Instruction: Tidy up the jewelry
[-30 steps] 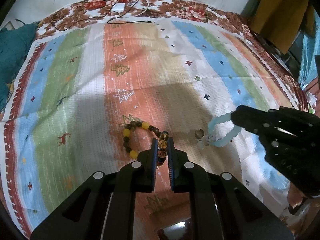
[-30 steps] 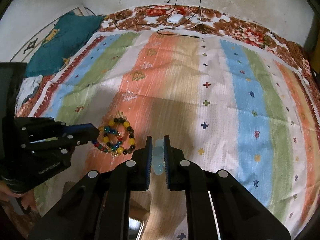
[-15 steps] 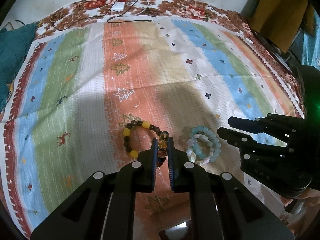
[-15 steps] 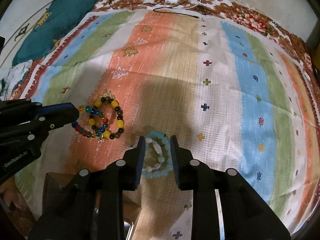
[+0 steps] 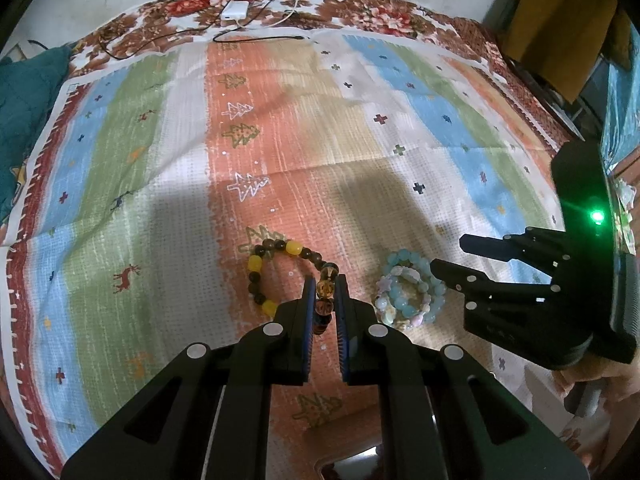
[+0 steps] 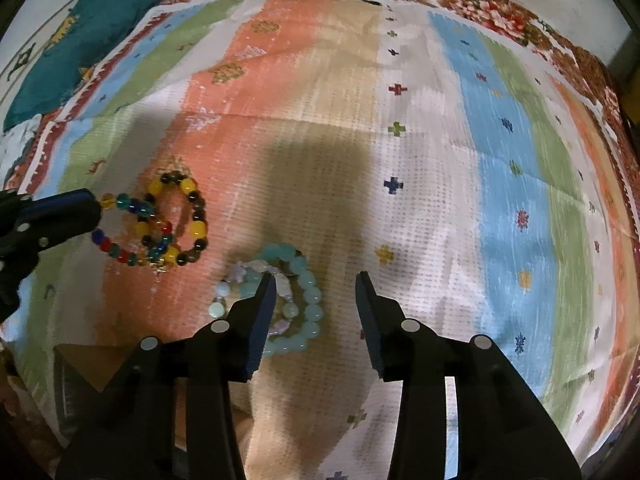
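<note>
My left gripper (image 5: 324, 284) is shut on the amber beads of a multicolour bracelet (image 5: 325, 288) that hangs between its pads; in the right wrist view this bracelet (image 6: 120, 236) overlaps a yellow-and-brown bracelet (image 6: 192, 220), which also shows in the left wrist view (image 5: 256, 268). A pale blue bracelet (image 6: 308, 300) with a pink-and-white one inside it lies on the striped cloth (image 6: 400, 160). My right gripper (image 6: 316, 284) is open and empty, its left finger over the pale blue bracelet (image 5: 412, 296). It shows from the side in the left wrist view (image 5: 452, 256).
A teal cushion (image 6: 80, 48) lies at the far left. A white charger with black cables (image 5: 236, 12) sits at the cloth's far edge. A brown box (image 6: 92, 368) sits below the grippers at the near left.
My right gripper has opened, let go of the pale blue bracelet onto the cloth and pulled back and up. My left gripper has stayed shut on its bracelet.
</note>
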